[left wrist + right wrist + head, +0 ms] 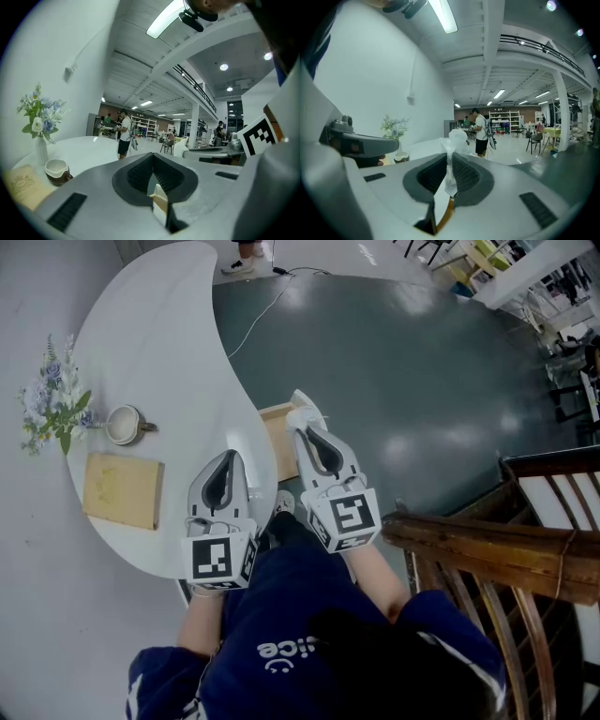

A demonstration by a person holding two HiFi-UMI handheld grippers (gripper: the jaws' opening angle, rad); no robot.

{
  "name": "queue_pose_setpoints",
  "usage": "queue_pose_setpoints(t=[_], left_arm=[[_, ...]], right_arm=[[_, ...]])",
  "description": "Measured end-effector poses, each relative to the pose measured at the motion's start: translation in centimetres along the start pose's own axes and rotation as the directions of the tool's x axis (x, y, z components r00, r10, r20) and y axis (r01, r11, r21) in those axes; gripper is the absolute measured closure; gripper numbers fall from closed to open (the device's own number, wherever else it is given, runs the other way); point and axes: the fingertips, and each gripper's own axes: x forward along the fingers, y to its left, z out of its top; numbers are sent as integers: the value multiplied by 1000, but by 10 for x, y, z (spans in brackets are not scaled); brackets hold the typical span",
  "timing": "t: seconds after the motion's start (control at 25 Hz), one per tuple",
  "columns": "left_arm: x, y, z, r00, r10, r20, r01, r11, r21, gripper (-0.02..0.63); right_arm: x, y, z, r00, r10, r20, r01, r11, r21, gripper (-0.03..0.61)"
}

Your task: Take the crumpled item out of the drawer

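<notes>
R gripper (449,159): ribbed dark fingers (465,174) clenched on crumpled white translucent wad (458,137), protruding past fingertips; open light-wood drawer (275,434) below. L gripper (152,160): fingers pressed together, over smooth curved white table (159,352).

A large open-plan workspace hall stretches beyond a white curved table (159,324), with strip lights (443,16) overhead, a railed mezzanine (543,47), stocked shelves (506,119) at the back, scattered chairs (533,140) and a person (480,131) standing on polished floor (403,381).

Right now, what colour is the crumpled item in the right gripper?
White crumpled item; right gripper view shows it best.
</notes>
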Motion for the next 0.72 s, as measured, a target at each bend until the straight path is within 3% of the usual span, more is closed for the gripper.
queue_pose_setpoints(t=[0.32,0.72], left_arm=[[3,-4,34,995,-11,101,4,998,67,609],[12,3,45,992,7,126,-18,996,86,609]], right_arm=[[-7,-2,42,990,-9,140,14,999,-38,532],[-5,-5,56,984,-5,175,15,998,-54,532]])
